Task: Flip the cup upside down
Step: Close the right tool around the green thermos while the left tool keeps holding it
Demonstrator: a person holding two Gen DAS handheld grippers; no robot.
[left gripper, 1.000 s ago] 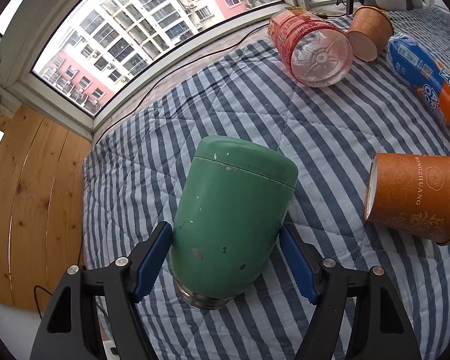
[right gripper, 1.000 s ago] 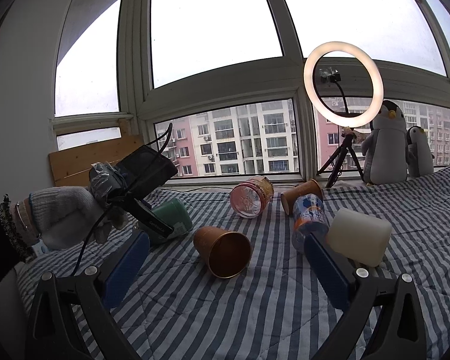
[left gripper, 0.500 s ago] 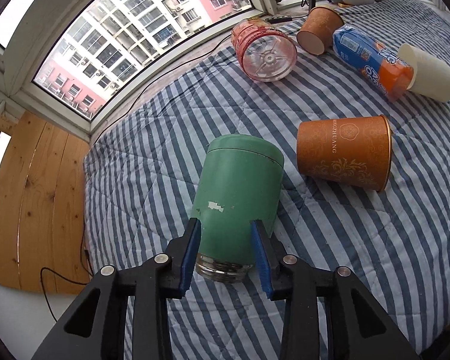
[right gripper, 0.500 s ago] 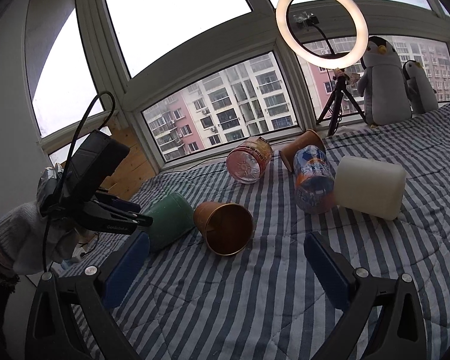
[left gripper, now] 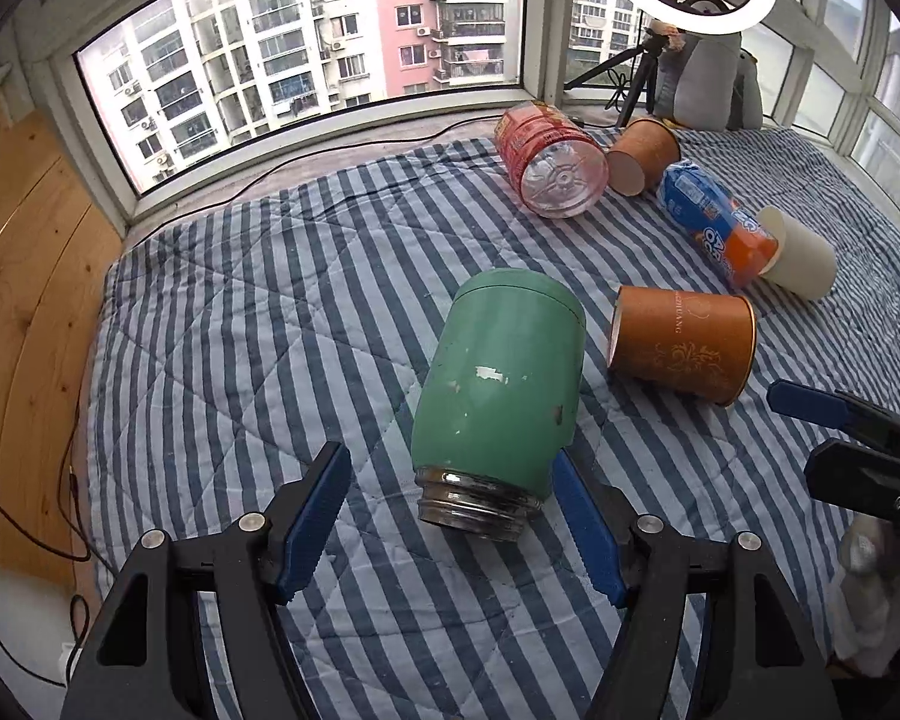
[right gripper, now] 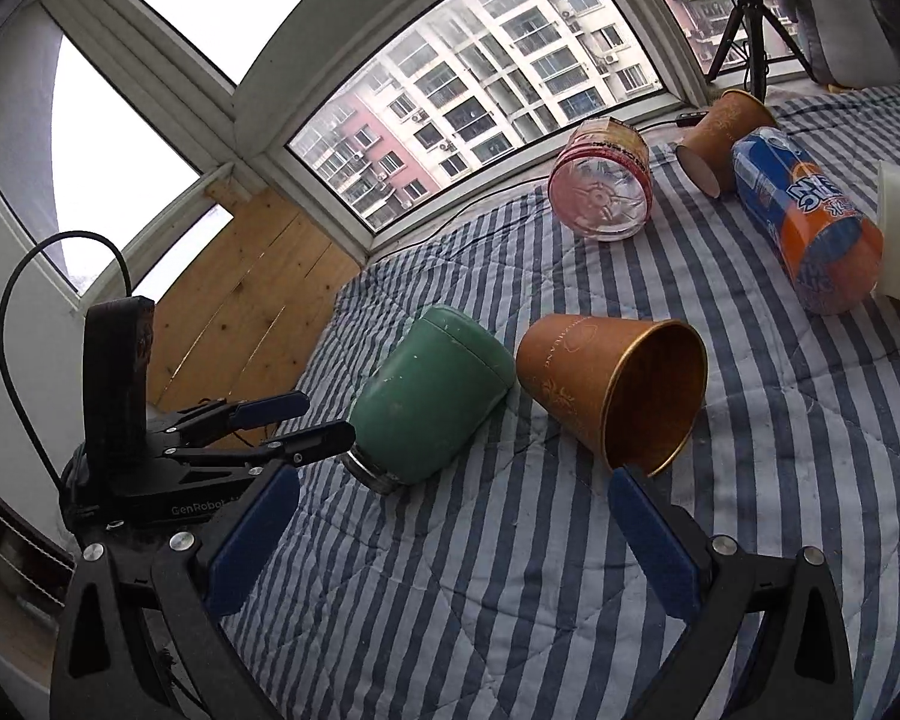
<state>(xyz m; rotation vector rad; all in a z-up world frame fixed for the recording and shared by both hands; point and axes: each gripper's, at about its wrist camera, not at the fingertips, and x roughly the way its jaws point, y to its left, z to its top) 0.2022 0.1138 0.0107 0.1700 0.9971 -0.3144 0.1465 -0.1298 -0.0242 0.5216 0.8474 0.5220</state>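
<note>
A green metal cup lies on its side on the striped quilt, its steel threaded mouth toward my left gripper. The left gripper is open and empty, its blue pads just short of the mouth on either side. The cup also shows in the right wrist view, with the left gripper beside its mouth. An orange paper cup lies on its side right of the green cup, opening toward my right gripper, which is open and empty above the quilt.
A clear red-labelled bottle, a second orange paper cup, a blue-orange bottle and a white cup lie at the far right. A window sill, ring-light tripod and wooden panel border the quilt.
My left gripper was shut on the green cup's mouth end half a second ago; now it has opened and the cup lies free. The right gripper has tilted down toward the quilt and cups.
</note>
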